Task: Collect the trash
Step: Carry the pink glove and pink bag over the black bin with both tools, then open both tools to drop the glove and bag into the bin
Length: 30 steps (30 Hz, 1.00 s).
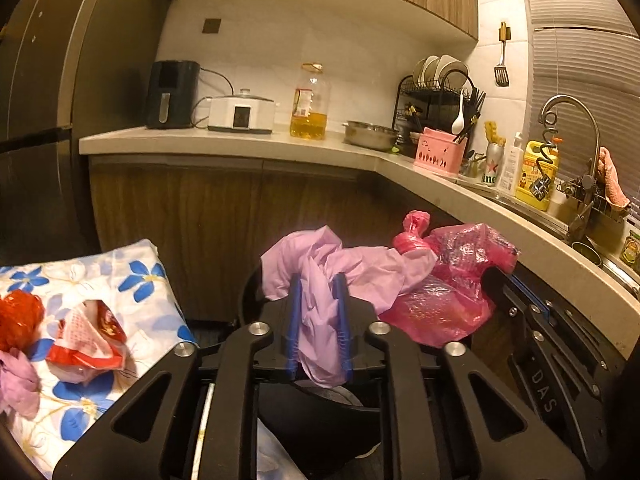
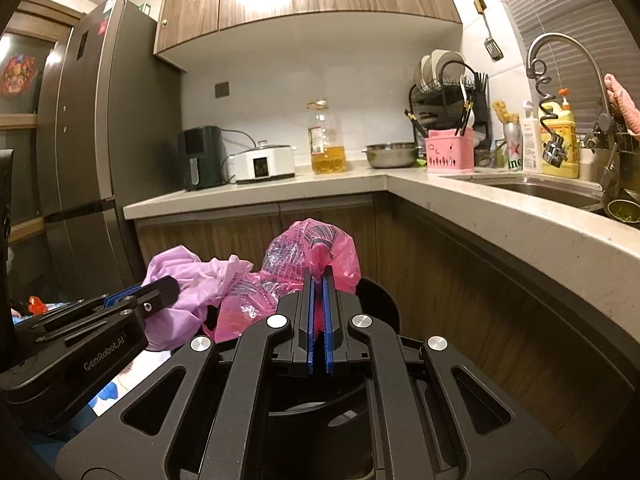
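My left gripper (image 1: 318,284) is shut on a crumpled lilac plastic bag (image 1: 320,260), held up over a black bin (image 1: 320,412). My right gripper (image 2: 319,276) is shut on a pink plastic bag (image 2: 312,248) beside it. The pink bag (image 1: 444,288) shows to the right in the left wrist view, and the lilac bag (image 2: 188,280) shows to the left in the right wrist view. The two bags touch. The left gripper's body (image 2: 80,344) appears at lower left in the right wrist view.
A table with a blue-flowered cloth (image 1: 132,276) on the left holds a red mesh ball (image 1: 20,320), a red-and-white wrapper (image 1: 88,336) and a lilac scrap (image 1: 16,384). A kitchen counter (image 2: 520,216) with sink (image 2: 552,192) curves along the right. A fridge (image 2: 88,160) stands left.
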Available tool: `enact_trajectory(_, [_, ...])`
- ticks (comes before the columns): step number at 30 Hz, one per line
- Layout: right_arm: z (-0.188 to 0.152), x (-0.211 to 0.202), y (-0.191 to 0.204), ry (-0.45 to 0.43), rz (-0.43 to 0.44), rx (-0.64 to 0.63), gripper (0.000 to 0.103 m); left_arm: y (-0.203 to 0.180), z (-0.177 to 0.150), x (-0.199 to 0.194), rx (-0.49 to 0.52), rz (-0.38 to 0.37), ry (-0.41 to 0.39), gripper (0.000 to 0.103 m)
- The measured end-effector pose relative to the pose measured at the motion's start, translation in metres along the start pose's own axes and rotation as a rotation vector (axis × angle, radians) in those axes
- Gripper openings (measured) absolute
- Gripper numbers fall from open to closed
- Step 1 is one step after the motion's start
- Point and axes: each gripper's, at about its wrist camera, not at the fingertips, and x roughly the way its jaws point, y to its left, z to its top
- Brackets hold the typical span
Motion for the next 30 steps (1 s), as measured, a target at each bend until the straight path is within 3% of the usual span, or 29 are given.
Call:
enact_trajectory(4, [-0.005,0.009,-0.001,0.026,-0.001,-0.007,0.008,0.000,-0.005,0.006,0.012,-0.001,0.009,0.034])
enact_trajectory(6, [-0.007,0.011,-0.001,0.035,-0.004,-0.012,0.011,0.002,-0.006,0.009,0.005,-0.001,0.016,0.044])
enact_trajectory(16, [-0.010,0.012,-0.007,0.031,-0.022,-0.009,0.045,0.015,-0.004,0.008,-0.034,0.006,0.023,0.066])
enact_trajectory(21, [-0.009,0.004,-0.010,0.027,-0.026,0.009,0.062,0.017,-0.005,0.000,-0.009,0.066,0.018,0.083])
enact_trajectory(25, [-0.006,-0.006,-0.012,0.018,-0.027,0.032,0.075,0.019,-0.005,-0.011,0.012,0.126,0.014,0.086])
enact_trajectory(30, [-0.003,-0.018,-0.011,0.018,-0.013,0.053,0.080,0.027,-0.006,-0.030,0.019,0.213,0.015,0.088])
